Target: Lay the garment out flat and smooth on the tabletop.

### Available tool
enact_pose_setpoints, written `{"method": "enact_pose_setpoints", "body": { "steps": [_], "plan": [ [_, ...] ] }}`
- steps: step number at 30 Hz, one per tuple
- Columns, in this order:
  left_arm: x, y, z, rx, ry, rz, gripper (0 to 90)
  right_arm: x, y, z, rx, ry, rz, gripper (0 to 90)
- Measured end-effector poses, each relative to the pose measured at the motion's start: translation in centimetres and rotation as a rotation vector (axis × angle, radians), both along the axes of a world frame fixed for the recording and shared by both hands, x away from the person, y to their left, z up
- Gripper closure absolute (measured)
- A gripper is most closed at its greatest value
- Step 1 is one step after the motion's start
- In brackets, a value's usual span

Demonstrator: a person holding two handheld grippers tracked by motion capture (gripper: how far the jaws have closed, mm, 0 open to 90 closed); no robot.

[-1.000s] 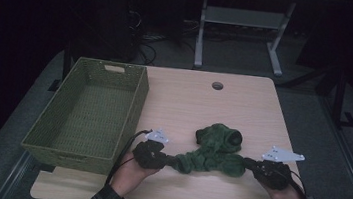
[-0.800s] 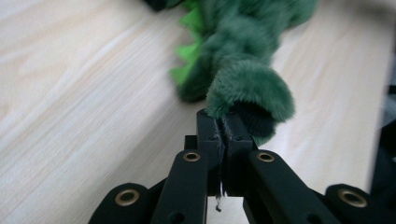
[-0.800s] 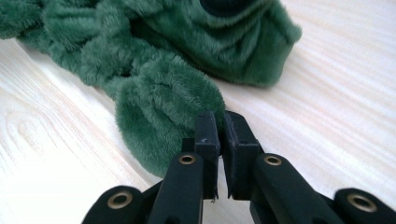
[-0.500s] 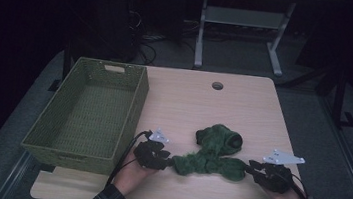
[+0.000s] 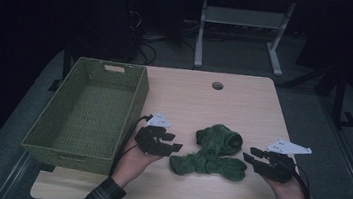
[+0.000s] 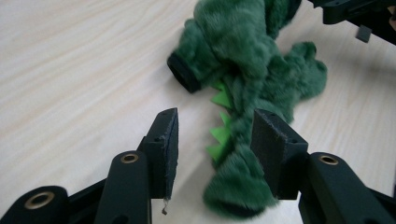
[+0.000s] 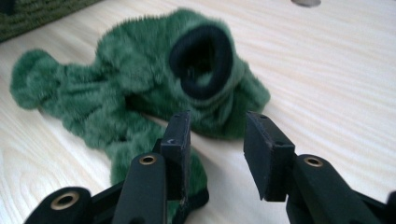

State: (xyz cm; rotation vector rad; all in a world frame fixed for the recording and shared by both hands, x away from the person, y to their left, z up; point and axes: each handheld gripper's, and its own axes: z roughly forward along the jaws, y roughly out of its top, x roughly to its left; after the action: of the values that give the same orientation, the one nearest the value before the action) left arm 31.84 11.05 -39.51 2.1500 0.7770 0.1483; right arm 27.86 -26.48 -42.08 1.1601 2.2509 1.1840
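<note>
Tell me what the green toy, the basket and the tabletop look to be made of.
Green toy: plush fabric, fuzzy pile, with flat bright-green spikes, likely felt. Basket: woven, olive, matte; fibre or plastic, unclear. Tabletop: pale wood grain, probably laminate.

One green plush garment (image 5: 213,154), one woven green basket (image 5: 87,114), two handheld grippers, left (image 5: 175,148) and right (image 5: 249,155), one wooden table (image 5: 205,97)

Left claw (image 5: 175,147), right claw (image 5: 247,155): jaws apart.
</note>
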Motion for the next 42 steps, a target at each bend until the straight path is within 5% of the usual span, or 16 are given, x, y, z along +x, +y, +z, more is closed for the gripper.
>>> {"method": "enact_pose_setpoints", "body": {
  "steps": [10,16,19,26,29,33,37,42],
  "plan": [
    [4.6,-2.6,-0.9,0.015,-0.011,-0.052,49.7,2.0,1.0,1.3,0.018,-0.006,0.027,58.9],
    [7.0,-3.8,-2.4,-0.008,0.024,-0.074,46.7,3.3,1.8,1.4,0.001,-0.003,0.029,59.3],
    [8.3,-4.6,-3.4,-0.028,0.021,-0.108,45.2,3.9,2.1,1.1,0.002,0.001,0.030,63.0],
    [9.7,-5.8,-6.0,-0.054,0.082,-0.150,44.3,4.2,2.1,0.8,0.003,0.018,0.040,79.5],
    [9.9,-6.2,-6.6,-0.074,0.093,-0.173,51.9,4.2,2.2,0.6,-0.001,0.023,0.047,83.0],
    [9.8,-6.3,-6.6,-0.068,0.096,-0.198,80.2,4.2,2.4,0.7,-0.004,0.015,0.058,85.0],
    [9.6,-5.8,-5.6,-0.073,0.087,-0.187,83.5,4.3,2.4,0.8,-0.005,0.009,0.057,85.3],
    [9.1,-3.9,-2.4,-0.112,-0.002,-0.140,83.5,4.5,2.3,2.3,0.005,-0.037,0.048,85.5]
  ]
}}
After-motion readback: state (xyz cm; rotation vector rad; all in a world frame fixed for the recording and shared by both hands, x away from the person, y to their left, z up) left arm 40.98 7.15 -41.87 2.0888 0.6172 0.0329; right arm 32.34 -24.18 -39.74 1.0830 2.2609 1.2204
